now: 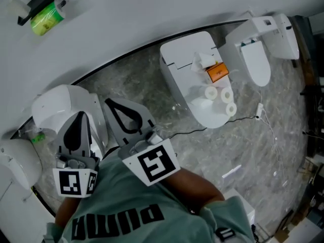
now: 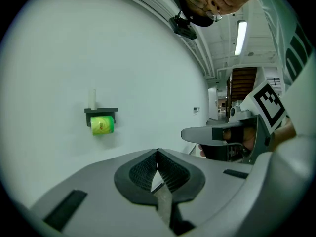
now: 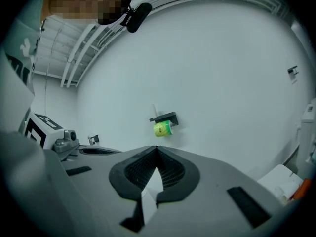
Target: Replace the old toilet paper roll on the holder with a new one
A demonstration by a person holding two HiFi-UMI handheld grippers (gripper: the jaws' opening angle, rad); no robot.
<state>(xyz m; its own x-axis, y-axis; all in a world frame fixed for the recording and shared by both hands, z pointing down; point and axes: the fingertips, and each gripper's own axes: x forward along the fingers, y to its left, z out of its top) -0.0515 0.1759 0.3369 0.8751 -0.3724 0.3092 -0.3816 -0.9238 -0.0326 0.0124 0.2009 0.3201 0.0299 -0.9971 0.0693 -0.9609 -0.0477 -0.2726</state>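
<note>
Your left claw (image 2: 158, 151) and right claw (image 3: 157, 149) are both closed, empty. Only the head view shows the white rolls (image 1: 221, 96).

**Three cameras facing one holder (image 1: 43, 1)**
From the head we are looking steeply down, and the holder is sitting well away at the upper left edge. Along the left gripper (image 2: 158, 151) and the right gripper (image 3: 157, 149) we are looking about level at the holder, far off on the wall (image 2: 74, 58). Each gripper view is catching the other gripper at its side. All three are sharing the holder and the wall.
</note>
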